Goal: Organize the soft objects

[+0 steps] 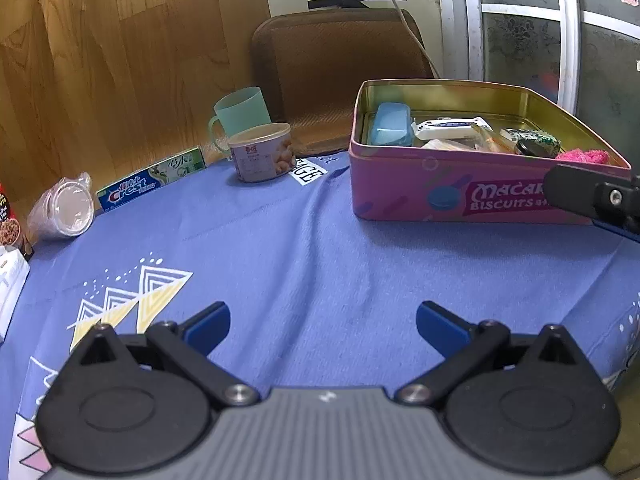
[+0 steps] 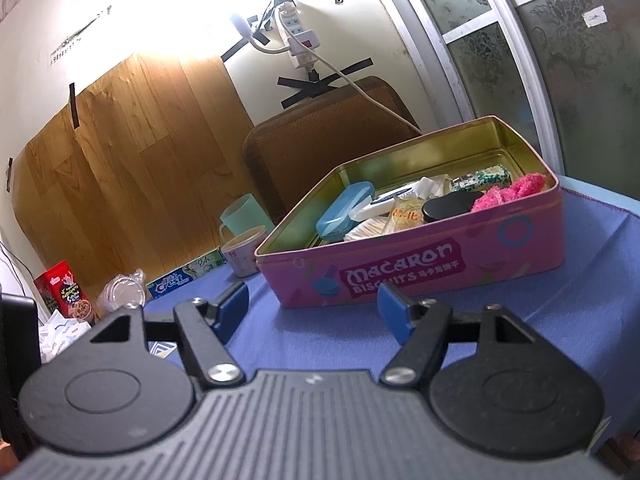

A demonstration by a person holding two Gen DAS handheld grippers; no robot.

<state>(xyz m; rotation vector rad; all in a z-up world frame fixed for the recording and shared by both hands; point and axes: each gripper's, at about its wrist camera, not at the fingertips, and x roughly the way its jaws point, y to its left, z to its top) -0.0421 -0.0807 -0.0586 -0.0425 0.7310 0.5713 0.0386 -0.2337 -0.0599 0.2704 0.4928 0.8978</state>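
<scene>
A pink Macaron biscuit tin stands open on the blue cloth, also in the right wrist view. Inside lie a blue case, a white packet, a snack wrapper, a black lid, a green patterned roll and a fluffy pink cloth. My left gripper is open and empty above the cloth, in front of the tin. My right gripper is open and empty just before the tin's front wall; part of it shows at the right of the left wrist view.
Along the back left stand a mint cup, a nut can, a Crest toothpaste box and a bagged plastic cup. A red snack box sits far left. A brown chair back stands behind.
</scene>
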